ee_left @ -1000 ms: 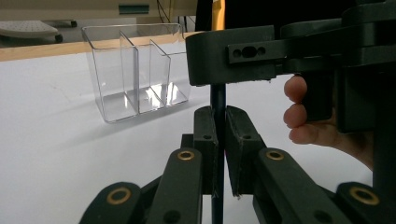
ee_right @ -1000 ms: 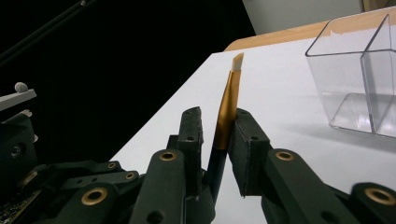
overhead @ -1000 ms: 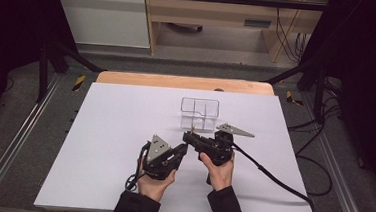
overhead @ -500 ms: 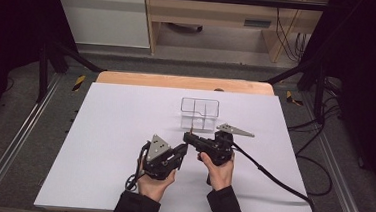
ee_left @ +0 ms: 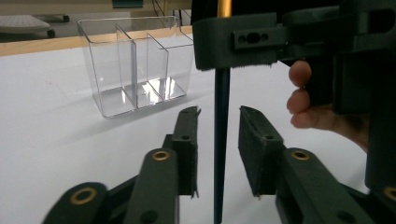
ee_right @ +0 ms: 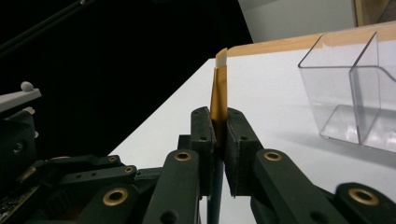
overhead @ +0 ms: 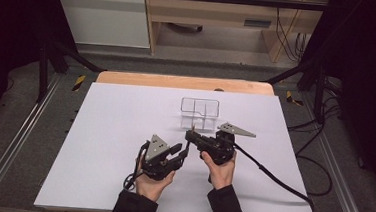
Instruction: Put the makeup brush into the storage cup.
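Left gripper view puts my own left gripper (ee_left: 218,135) nearest: its two black jaws have just been opening and now stand narrowly apart, one on either side of the pen (ee_left: 221,140), whose dark shaft rises upright through the gap with neither pad pressing on it. Just past them, on the pen's upper part, I see the right gripper (ee_left: 233,42) clamped across it, with the fingers (ee_left: 303,100) of the hand that holds it off to the pen's right. In the right gripper view those jaws are closed tight on the pen, gripping where the dark barrel meets the gold section, and a pale angled tip sticks up above the pads. From the high view, both hands sit close together over the white table (overhead: 114,131), the pen held between the two grippers above the surface. Beyond the pen, near but apart, stands the clear divided box (overhead: 199,113), upright, with the table's wooden edge (overhead: 177,81) farther back.
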